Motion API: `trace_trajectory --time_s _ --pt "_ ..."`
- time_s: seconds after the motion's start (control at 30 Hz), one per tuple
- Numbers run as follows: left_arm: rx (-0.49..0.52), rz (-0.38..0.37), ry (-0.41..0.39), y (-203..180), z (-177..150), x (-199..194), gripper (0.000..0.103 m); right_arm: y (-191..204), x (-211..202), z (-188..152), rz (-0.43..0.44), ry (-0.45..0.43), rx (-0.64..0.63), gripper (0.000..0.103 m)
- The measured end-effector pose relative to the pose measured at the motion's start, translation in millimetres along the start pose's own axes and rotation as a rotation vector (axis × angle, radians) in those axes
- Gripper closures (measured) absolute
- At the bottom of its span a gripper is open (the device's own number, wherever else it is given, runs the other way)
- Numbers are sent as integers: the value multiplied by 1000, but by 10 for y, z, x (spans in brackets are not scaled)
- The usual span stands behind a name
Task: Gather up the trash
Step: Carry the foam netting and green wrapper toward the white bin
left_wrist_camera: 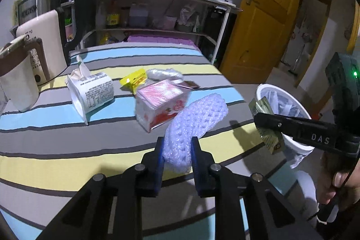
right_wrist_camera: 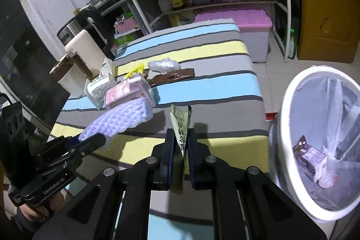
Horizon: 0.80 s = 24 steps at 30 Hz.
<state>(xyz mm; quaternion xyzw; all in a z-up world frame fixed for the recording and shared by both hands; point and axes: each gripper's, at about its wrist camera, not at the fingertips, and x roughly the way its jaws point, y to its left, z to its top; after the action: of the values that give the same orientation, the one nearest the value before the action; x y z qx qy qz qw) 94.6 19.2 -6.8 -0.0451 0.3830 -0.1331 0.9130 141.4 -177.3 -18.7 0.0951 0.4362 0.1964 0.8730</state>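
The right tongs, clamped on a flat olive-green paper sachet, were nearer the white plastic-lined bin on their right than the left tongs, which pinched a lilac foam net sleeve.

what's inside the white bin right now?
The white bin has a clear liner. Near the bottom lie a brown and purple carton and a crumpled clear wrapper. The near wall hides part of the bottom, so anything there is unseen.

My left gripper pinched a white foam net sleeve above the striped tablecloth, while my right gripper clamped a green packet beside the white trash bin; a pink box lay just behind.
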Motion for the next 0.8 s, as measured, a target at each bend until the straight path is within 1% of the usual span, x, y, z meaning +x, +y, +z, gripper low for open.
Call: trace_trajectory --time_s 0.3,0.57,0.8 --pt "16 -26 -19 -311 86 -67 81 -176 -364 -96 -22 -51 11 92" --pt "57 -63 -19 -616 190 11 81 -461 -599 -111 -48 -84 58 92" --pt "114 -110 -18 -919 310 150 81 -736 -706 -125 -83 -95 99 92"
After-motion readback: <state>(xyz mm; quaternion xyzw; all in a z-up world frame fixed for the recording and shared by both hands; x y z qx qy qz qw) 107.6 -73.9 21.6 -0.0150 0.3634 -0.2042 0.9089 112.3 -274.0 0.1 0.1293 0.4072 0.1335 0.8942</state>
